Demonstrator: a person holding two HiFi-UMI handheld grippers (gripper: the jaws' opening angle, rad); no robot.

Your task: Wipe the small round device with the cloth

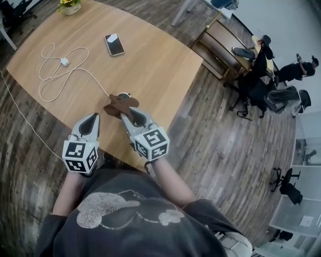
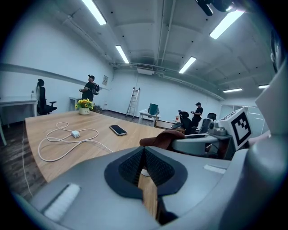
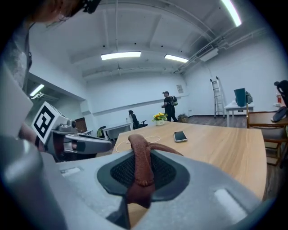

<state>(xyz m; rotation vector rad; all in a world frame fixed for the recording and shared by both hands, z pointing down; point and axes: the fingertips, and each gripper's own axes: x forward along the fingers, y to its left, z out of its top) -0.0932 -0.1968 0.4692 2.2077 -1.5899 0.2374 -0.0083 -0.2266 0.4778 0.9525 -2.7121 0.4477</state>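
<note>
A brown cloth [image 1: 119,104] lies crumpled on the wooden table [image 1: 150,65] near its front edge. My right gripper [image 1: 128,112] is shut on the cloth's near end; in the right gripper view a cloth [image 3: 139,148] fold runs up between the jaws of the right gripper [image 3: 135,175]. A small pale round device [image 1: 123,94] peeks out at the cloth's far edge, mostly covered. My left gripper [image 1: 93,117] hovers to the left of the cloth, shut and holding nothing. From the left gripper [image 2: 144,157] I see the cloth [image 2: 162,138] ahead on the right.
A white cable [image 1: 55,75] with a plug [image 1: 64,61] loops across the table's left part and runs toward the cloth. A phone [image 1: 114,44] lies farther back, with a flower pot [image 1: 69,6] at the far end. Office chairs [image 1: 281,98] and people stand at the right.
</note>
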